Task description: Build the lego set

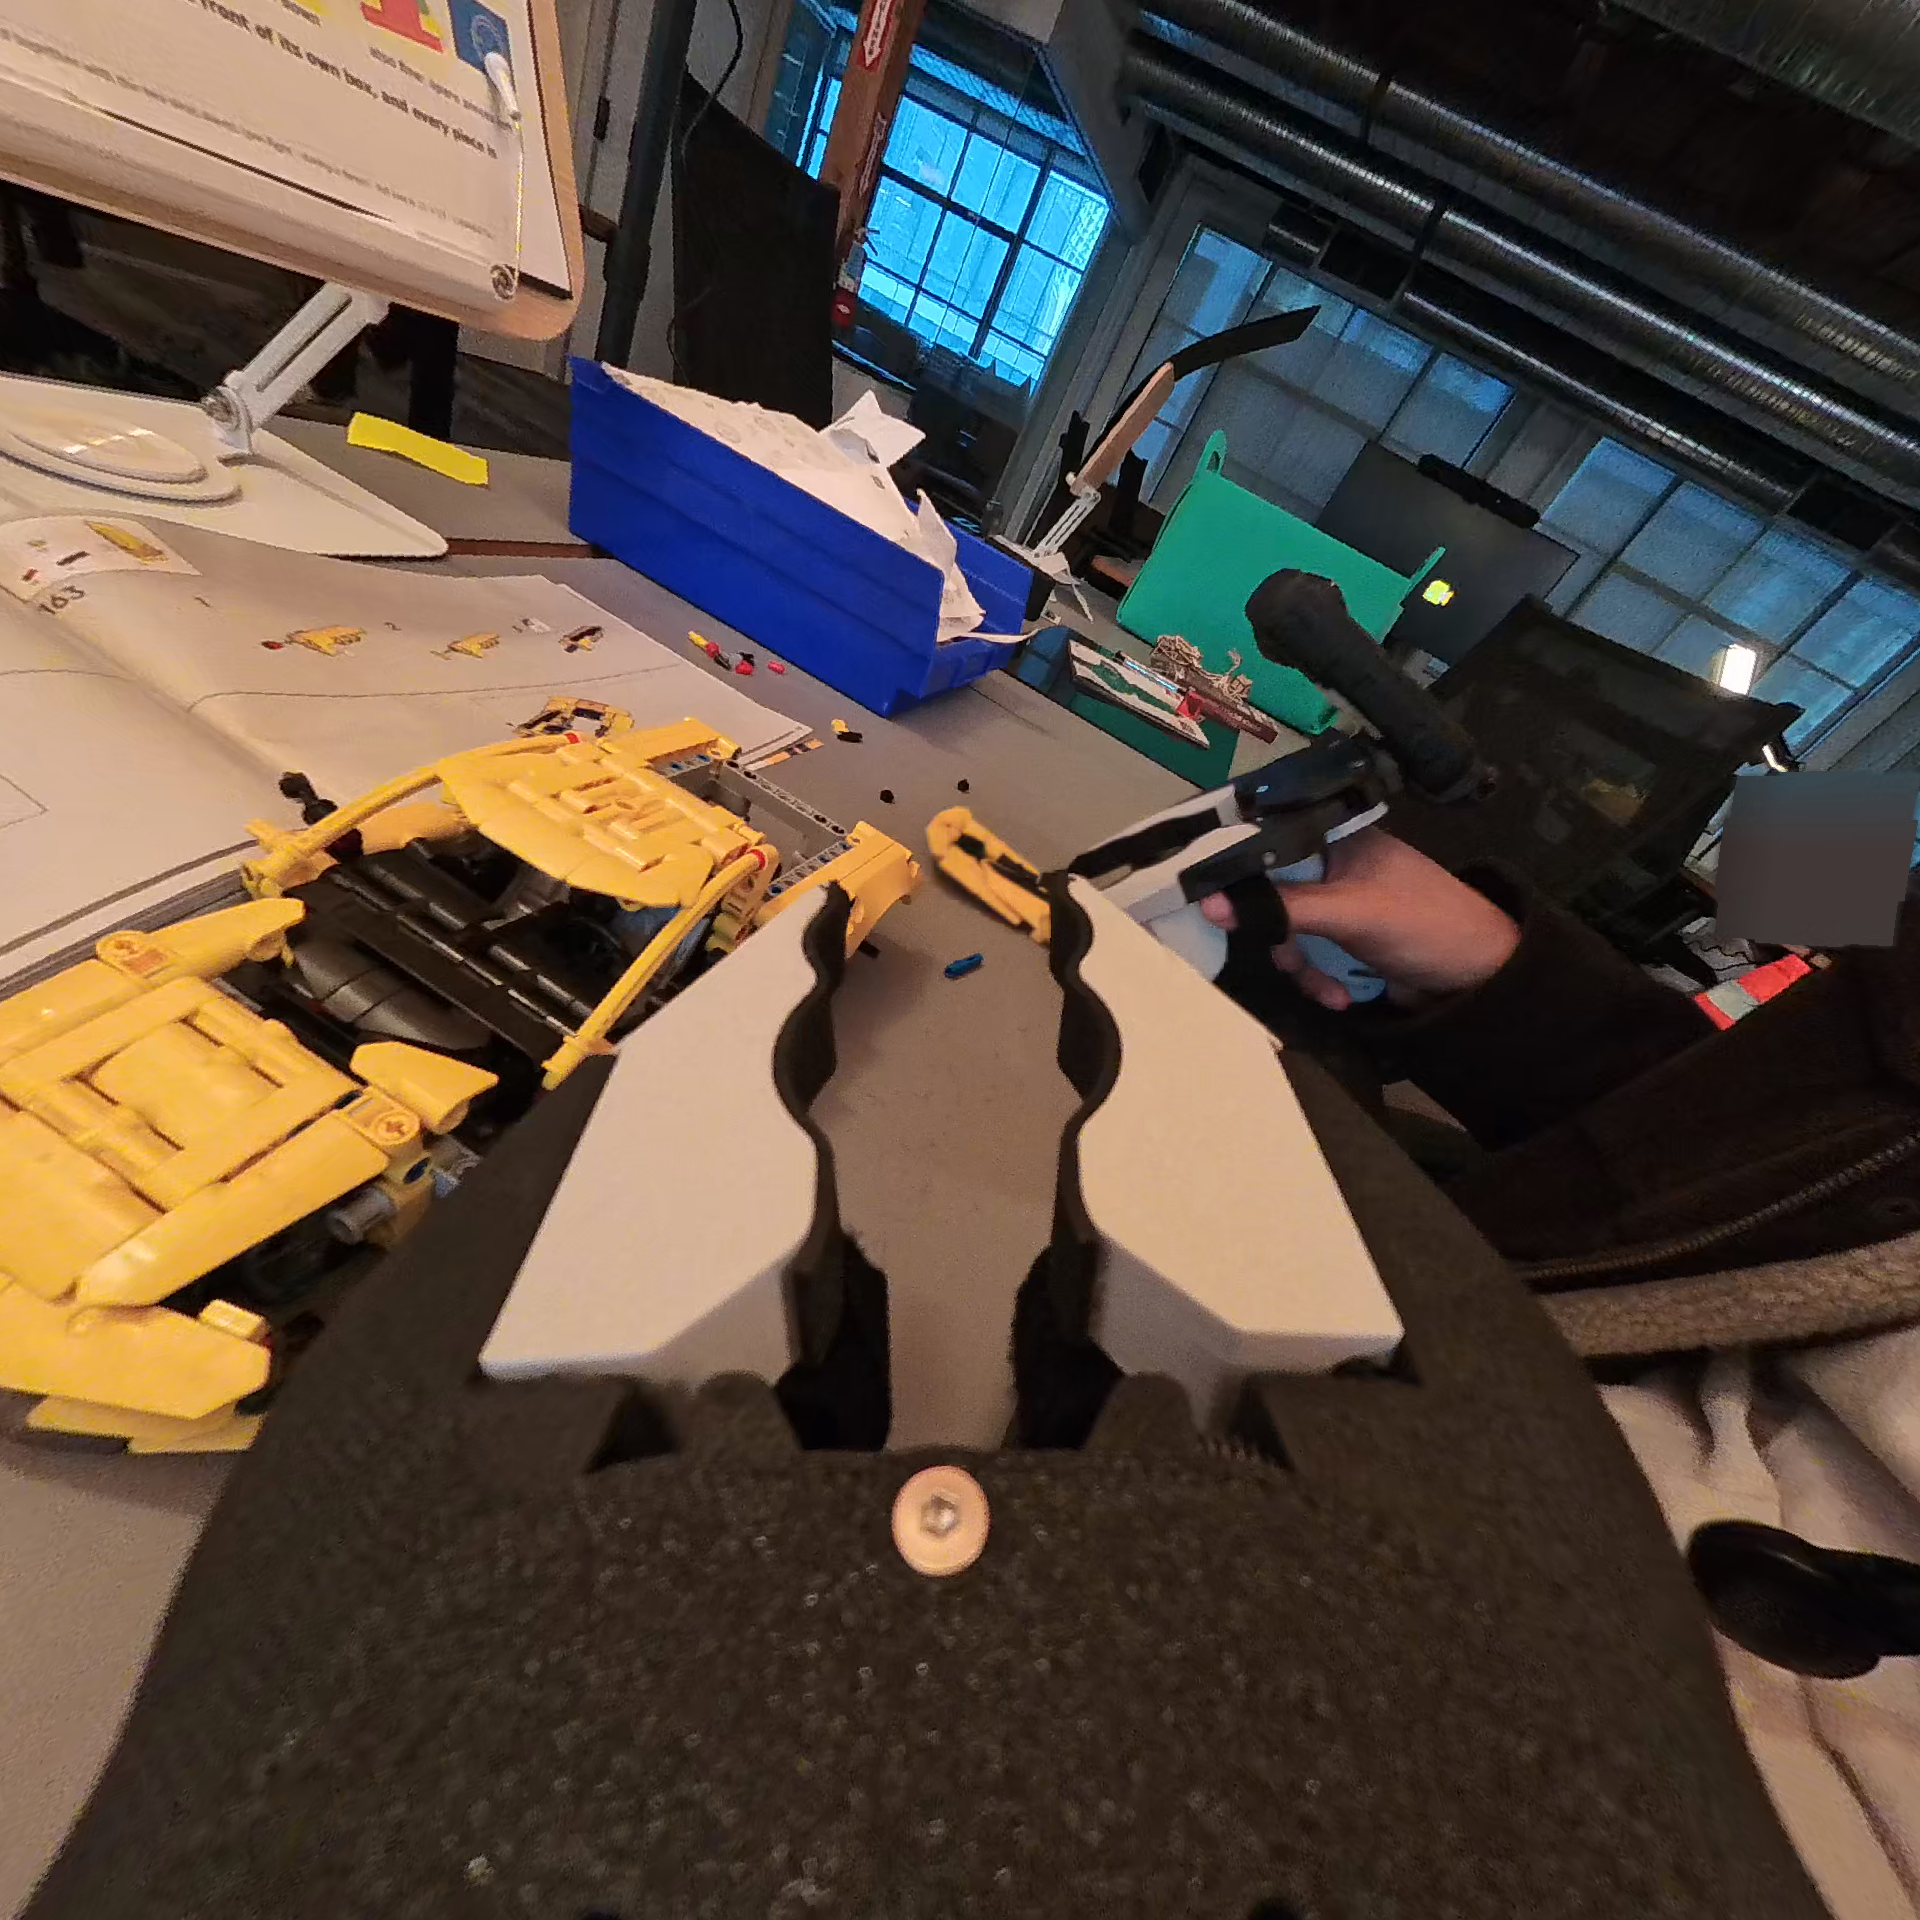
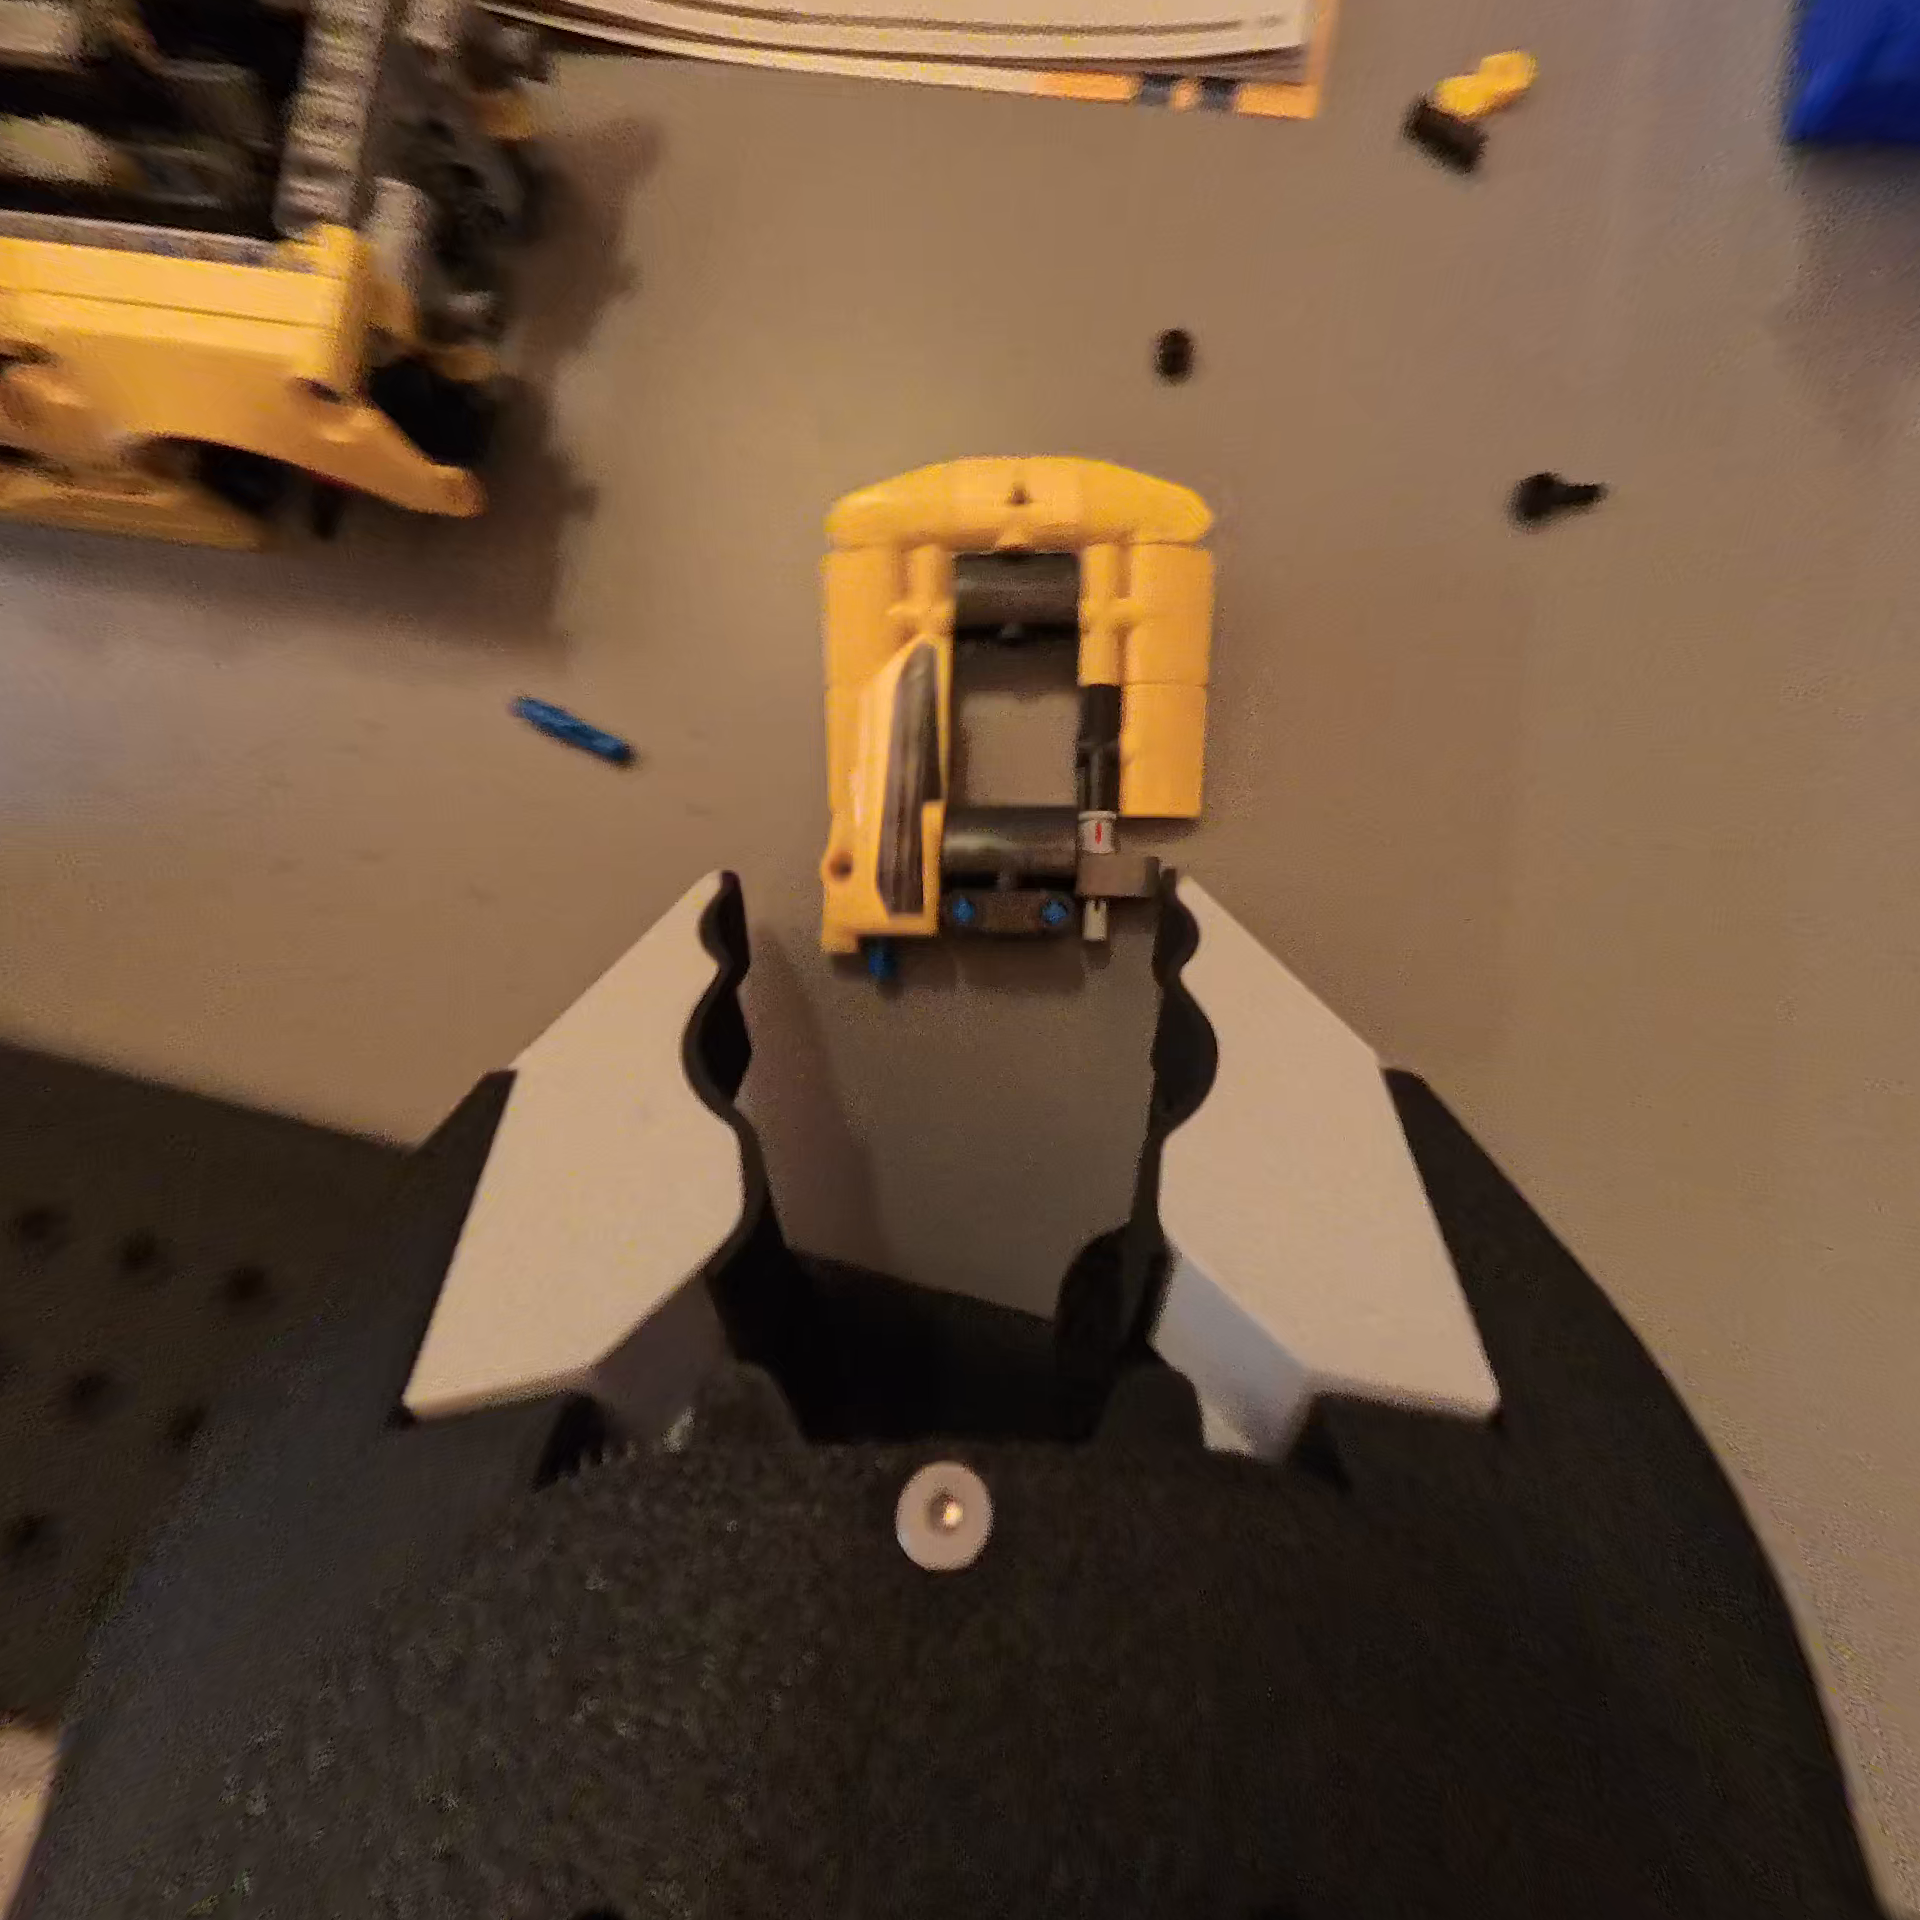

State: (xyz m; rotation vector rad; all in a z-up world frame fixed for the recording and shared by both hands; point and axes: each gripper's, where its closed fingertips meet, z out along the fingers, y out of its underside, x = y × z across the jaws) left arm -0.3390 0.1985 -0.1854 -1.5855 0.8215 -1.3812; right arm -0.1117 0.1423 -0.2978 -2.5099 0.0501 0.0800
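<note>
A large yellow and black lego car (image 1: 343, 997) lies on the grey table (image 1: 935, 1091) at the left; its corner shows in the right wrist view (image 2: 239, 343). A small yellow sub-assembly (image 2: 1013, 707) with a black middle lies flat on the table just ahead of my right gripper (image 2: 945, 894), which is open and empty. It also shows in the left wrist view (image 1: 982, 862). My left gripper (image 1: 945, 904) is open and empty, beside the car's right end. The right gripper (image 1: 1226, 862) shows there held in a hand.
An open instruction booklet (image 1: 312, 665) lies behind the car. A blue bin (image 1: 769, 551) with papers stands at the back. A blue pin (image 2: 571, 730), black pins (image 2: 1172, 355) and a small yellow and black piece (image 2: 1465, 104) lie loose on the table.
</note>
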